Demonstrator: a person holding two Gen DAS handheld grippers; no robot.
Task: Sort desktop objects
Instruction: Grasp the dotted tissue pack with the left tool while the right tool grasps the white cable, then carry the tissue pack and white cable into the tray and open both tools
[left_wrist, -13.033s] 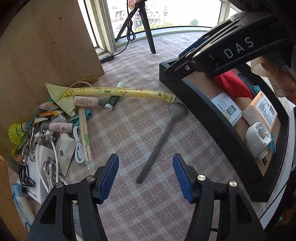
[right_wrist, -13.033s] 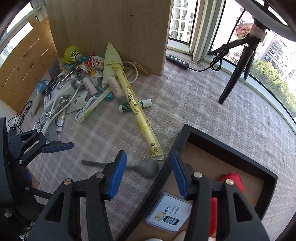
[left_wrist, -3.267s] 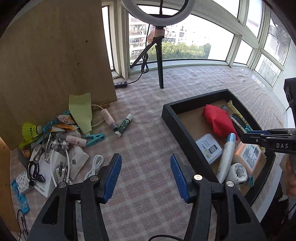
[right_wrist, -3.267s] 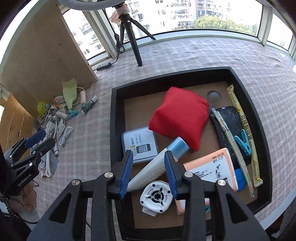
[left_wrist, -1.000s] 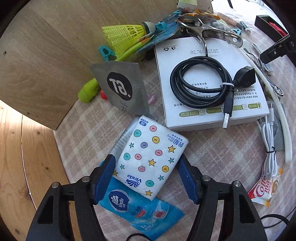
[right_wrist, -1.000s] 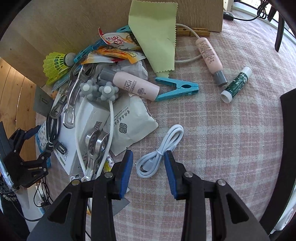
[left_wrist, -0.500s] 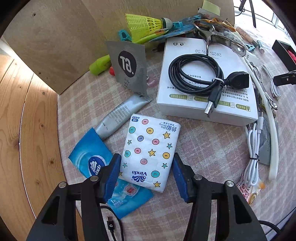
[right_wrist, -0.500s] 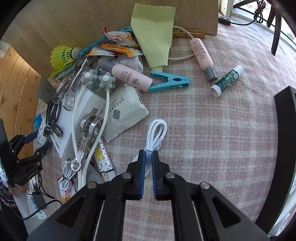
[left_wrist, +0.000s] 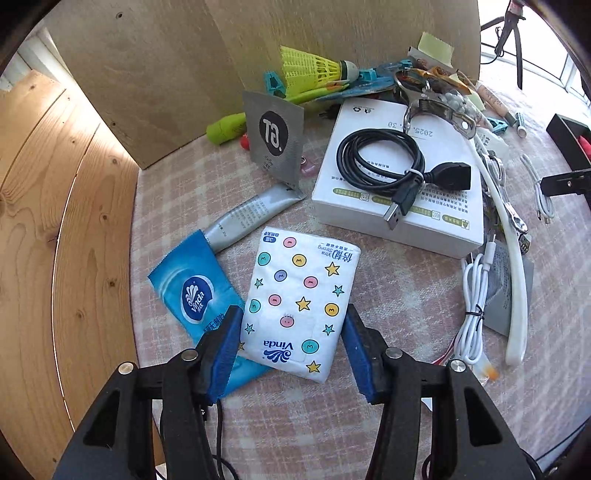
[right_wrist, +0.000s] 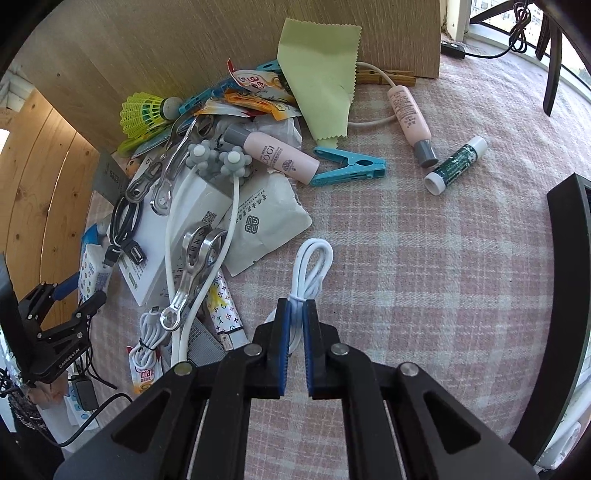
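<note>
My left gripper (left_wrist: 290, 334) has its jaws closed against both sides of a white Vinda tissue pack (left_wrist: 301, 295) with dots and stars, which lies on the checked cloth. My right gripper (right_wrist: 296, 321) is shut on a coiled white cable (right_wrist: 312, 267); its loop sticks out ahead of the fingers over the cloth. The left gripper also shows in the right wrist view (right_wrist: 79, 295) at the far left, by the tissue pack (right_wrist: 90, 273). The black tray (right_wrist: 570, 306) edge is at the right.
A clutter pile lies by the wooden board (right_wrist: 221, 44): white box (left_wrist: 399, 192) with black USB cable (left_wrist: 384, 162), blue Vinda sachet (left_wrist: 192, 288), grey tube (left_wrist: 247, 218), yellow shuttlecock (right_wrist: 142, 112), pink tubes (right_wrist: 280, 157), blue clothespin (right_wrist: 349, 166), green cloth (right_wrist: 323, 77), lip balm (right_wrist: 456, 164), metal clips (right_wrist: 192, 266).
The right gripper has closed on the white cable and lifted it slightly. The left gripper has drawn its jaws in onto the tissue pack and pulled back a little.
</note>
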